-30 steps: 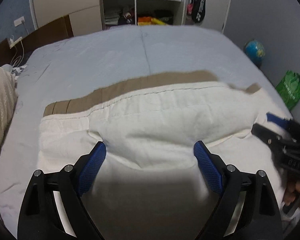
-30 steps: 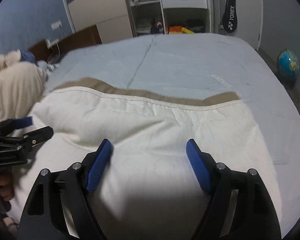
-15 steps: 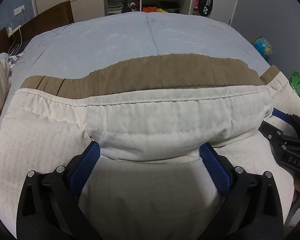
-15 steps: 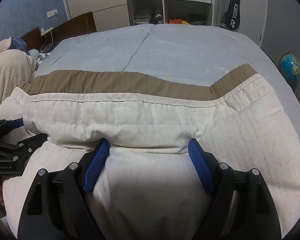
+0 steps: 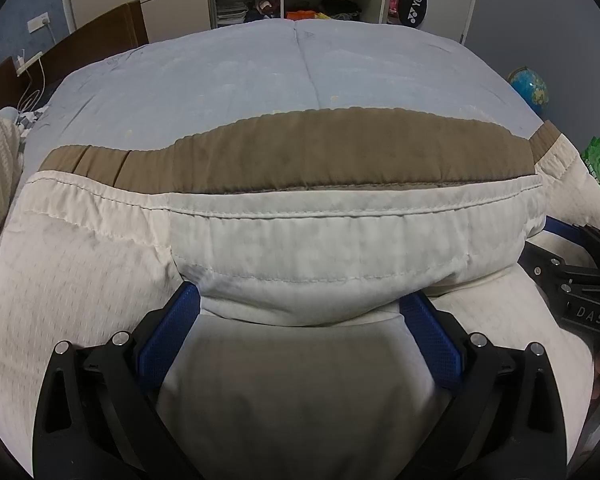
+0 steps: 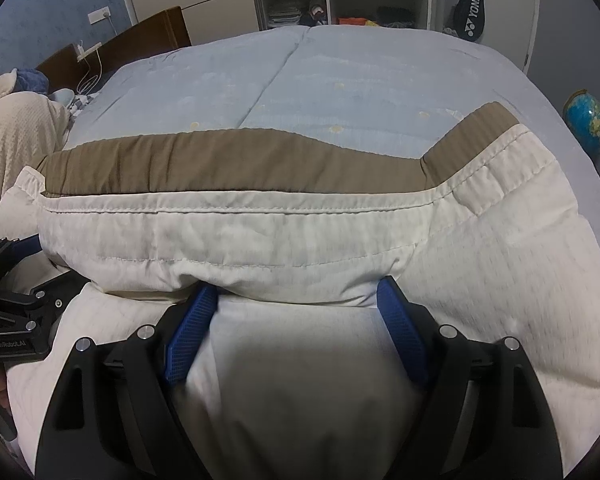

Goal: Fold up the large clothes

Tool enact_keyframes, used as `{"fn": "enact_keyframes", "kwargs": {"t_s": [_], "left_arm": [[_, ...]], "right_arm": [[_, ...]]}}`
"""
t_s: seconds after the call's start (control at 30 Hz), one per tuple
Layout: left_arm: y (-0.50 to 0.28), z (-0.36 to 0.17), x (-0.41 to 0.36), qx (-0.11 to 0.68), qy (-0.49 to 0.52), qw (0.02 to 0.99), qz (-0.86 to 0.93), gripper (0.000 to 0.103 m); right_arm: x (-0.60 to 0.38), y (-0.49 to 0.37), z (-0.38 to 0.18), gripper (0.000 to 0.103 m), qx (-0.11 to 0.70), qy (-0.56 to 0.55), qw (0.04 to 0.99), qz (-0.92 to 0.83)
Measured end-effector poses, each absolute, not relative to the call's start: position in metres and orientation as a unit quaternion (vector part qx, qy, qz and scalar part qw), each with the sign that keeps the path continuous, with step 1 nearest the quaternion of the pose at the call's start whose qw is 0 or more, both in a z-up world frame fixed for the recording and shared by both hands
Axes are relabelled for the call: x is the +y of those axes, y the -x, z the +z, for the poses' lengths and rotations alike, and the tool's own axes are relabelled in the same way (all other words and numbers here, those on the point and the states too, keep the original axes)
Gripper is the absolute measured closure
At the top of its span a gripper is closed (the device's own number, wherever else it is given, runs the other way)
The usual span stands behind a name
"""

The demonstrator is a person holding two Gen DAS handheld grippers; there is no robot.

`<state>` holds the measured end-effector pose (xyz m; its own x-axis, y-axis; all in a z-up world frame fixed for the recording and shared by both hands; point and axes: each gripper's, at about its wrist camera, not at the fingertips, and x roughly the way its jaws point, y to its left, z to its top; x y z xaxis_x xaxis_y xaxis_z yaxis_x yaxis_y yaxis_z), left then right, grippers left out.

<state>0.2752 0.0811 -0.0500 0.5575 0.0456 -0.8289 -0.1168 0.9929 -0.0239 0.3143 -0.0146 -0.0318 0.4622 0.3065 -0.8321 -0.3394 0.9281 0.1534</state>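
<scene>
Quilt [image 5: 340, 248] folded over toward the far brown edge; our left gripper [image 5: 300, 312] and right gripper [image 6: 296, 300] stand spread, fabric loose between; next we flatten.

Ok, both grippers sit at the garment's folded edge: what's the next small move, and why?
Probably draw both straight back off the cloth. The left gripper and right gripper stand wide open, and the folded edge of the cream garment lies doubled over on the bed, only draped across their open jaws.
</scene>
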Motion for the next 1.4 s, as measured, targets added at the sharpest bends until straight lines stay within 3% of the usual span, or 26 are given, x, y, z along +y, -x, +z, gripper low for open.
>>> {"fn": "enact_keyframes", "kwargs": {"t_s": [0.27, 0.4, 0.67, 0.73, 0.77, 0.8, 1.0, 1.27, 1.4], "left_arm": [[-0.275, -0.048, 0.082, 0.472, 0.034, 0.880, 0.040, 0.007], [-0.272, -0.034, 0.091, 0.469, 0.050, 0.882, 0.014, 0.012], [-0.262, 0.013, 0.158, 0.396, 0.086, 0.914, 0.023, 0.016], [-0.268, 0.001, 0.191, 0.429, 0.098, 0.895, 0.067, 0.020], [-0.270, -0.010, 0.205, 0.453, 0.101, 0.882, 0.085, 0.030], [-0.271, -0.020, 0.214, 0.471, 0.101, 0.872, 0.093, 0.031], [-0.248, -0.055, 0.260, 0.489, 0.162, 0.848, 0.122, 0.026], [-0.215, -0.040, 0.266, 0.473, 0.175, 0.854, 0.128, 0.026], [-0.181, -0.029, 0.265, 0.453, 0.188, 0.861, 0.133, 0.017]], "right_arm": [[-0.017, -0.314, -0.031, 0.025, 0.488, 0.015, 0.851, 0.192], [-0.023, -0.314, -0.020, 0.025, 0.486, 0.009, 0.849, 0.210], [-0.077, -0.341, 0.014, 0.025, 0.455, -0.039, 0.868, 0.194], [-0.094, -0.357, 0.003, 0.025, 0.480, -0.042, 0.861, 0.161], [-0.099, -0.362, -0.001, 0.025, 0.490, -0.043, 0.858, 0.150], [-0.107, -0.369, -0.009, 0.027, 0.506, -0.044, 0.851, 0.132], [-0.121, -0.381, -0.022, 0.027, 0.529, -0.080, 0.834, 0.135], [-0.174, -0.369, -0.009, 0.025, 0.511, -0.194, 0.828, 0.127], [-0.200, -0.346, -0.002, 0.025, 0.510, -0.188, 0.831, 0.122]]}}
